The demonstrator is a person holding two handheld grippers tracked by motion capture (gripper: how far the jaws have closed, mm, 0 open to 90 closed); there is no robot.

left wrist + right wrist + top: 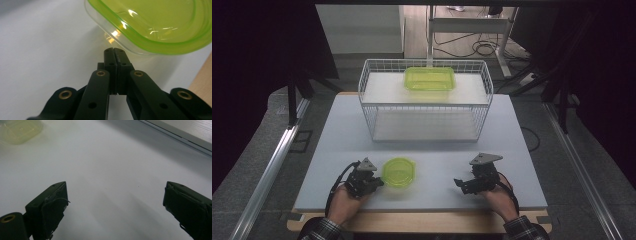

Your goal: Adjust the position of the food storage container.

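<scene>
High view first: a white table [512, 150] is seen with a wire basket [425, 100] toward the back, and a green tub [430, 78] is sat inside it on the upper shelf. Near the front edge, a green lid [398, 172] is laid flat on the table, just beside the left gripper [371, 183]. Up close, the left gripper [113, 51] is seen with its jaws pressed together on nothing, tips right at the rim of the lid [160, 25]. Over on the other side, well apart from the lid, the right gripper [460, 185] is held low with jaws spread wide.
</scene>
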